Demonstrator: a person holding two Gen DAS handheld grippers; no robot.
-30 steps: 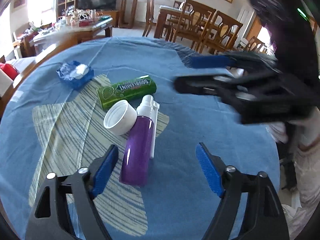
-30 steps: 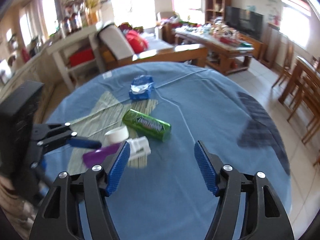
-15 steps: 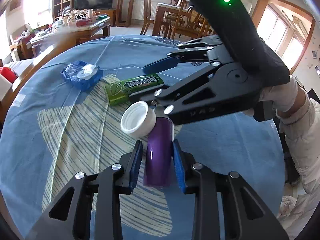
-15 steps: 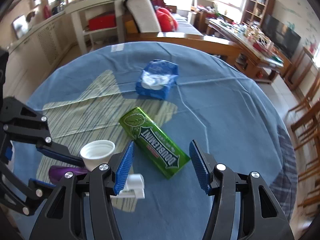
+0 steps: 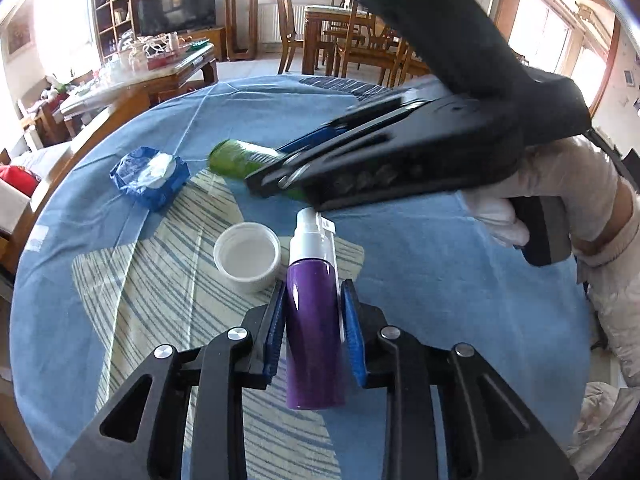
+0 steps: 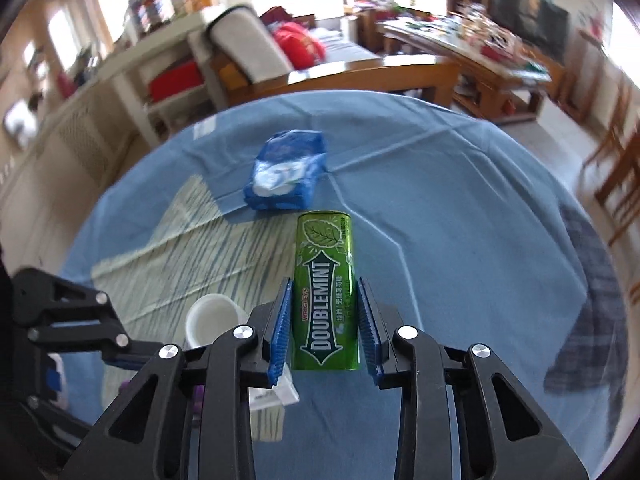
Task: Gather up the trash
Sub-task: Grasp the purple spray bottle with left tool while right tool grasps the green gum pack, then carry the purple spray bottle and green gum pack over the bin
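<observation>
My left gripper is shut on a purple spray bottle with a white nozzle, lying on the blue cloth. My right gripper is shut on a green Doublemint gum pack; in the left wrist view the pack sticks out of that gripper above the table. A white cap sits left of the bottle and also shows in the right wrist view. A blue wipes pack lies farther left; the right wrist view shows it beyond the gum.
The round table carries a blue cloth with a striped pale patch. The person's gloved hand and right gripper body cross above the table. Wooden chairs and a low table stand beyond.
My left gripper has stayed shut on the purple bottle. My right gripper has closed on the gum pack and turned it lengthwise between its fingers, lifting it a little.
</observation>
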